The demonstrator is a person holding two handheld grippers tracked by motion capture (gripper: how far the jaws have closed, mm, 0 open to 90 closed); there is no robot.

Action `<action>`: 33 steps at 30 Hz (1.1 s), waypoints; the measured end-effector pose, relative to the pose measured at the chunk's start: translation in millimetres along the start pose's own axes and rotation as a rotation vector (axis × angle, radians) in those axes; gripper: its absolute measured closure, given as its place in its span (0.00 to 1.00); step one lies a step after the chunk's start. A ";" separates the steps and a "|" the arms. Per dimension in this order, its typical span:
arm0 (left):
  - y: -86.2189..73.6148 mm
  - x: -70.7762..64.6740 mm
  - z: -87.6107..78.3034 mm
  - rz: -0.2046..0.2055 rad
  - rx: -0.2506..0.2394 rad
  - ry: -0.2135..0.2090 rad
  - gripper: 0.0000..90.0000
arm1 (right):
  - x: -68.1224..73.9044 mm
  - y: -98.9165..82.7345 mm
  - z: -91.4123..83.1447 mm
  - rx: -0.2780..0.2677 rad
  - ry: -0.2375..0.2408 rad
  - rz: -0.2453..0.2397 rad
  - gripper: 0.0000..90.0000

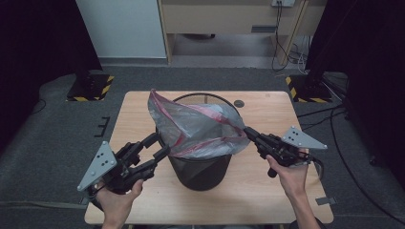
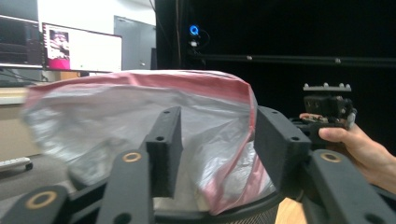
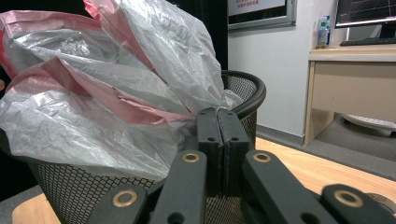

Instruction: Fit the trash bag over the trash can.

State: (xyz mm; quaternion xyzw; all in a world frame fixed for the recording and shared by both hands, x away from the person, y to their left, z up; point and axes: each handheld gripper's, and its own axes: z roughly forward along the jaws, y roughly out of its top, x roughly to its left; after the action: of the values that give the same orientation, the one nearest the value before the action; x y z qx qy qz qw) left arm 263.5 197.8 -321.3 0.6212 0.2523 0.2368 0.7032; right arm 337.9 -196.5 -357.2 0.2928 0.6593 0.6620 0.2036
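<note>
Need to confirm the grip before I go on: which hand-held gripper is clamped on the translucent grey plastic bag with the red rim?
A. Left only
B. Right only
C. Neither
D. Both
B: the right hand-held gripper has its jaws shut on the edge of the translucent grey plastic bag with the red rim at the black mesh bin, while the left hand-held gripper stands open with nothing pinched.

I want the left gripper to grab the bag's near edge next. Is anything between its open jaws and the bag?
Nothing visible. The left gripper stands open beside the bin, the bag straight ahead of its jaws. The right gripper pinches the bag's far side, clear of that path.
</note>
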 end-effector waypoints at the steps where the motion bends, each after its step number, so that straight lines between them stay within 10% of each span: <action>1: -0.4 -1.1 3.8 0.004 0.008 -0.005 0.53 | 0.1 -0.1 0.2 0.000 -0.001 0.000 0.99; 5: -0.3 -3.3 16.1 0.002 0.020 -0.025 0.56 | 0.2 0.0 0.4 0.001 0.000 -0.003 0.99; 11: 2.5 1.6 25.2 -0.002 0.128 -0.011 0.99 | -0.2 0.8 -1.6 -0.001 0.005 -0.010 0.99; 21: -18.3 1.4 -14.0 -0.024 0.192 0.117 1.00 | 3.6 -1.1 -5.9 0.010 0.028 0.002 0.99; 33: -58.7 12.0 -20.8 -0.141 0.246 0.122 1.00 | 7.8 -7.5 -3.6 0.086 0.032 0.042 1.00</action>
State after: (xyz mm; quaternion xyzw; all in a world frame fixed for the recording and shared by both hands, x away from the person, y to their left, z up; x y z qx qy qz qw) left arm 260.3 214.5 -382.4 0.6679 0.3646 0.1914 0.6200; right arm 328.8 -193.7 -363.5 0.3043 0.6838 0.6420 0.1661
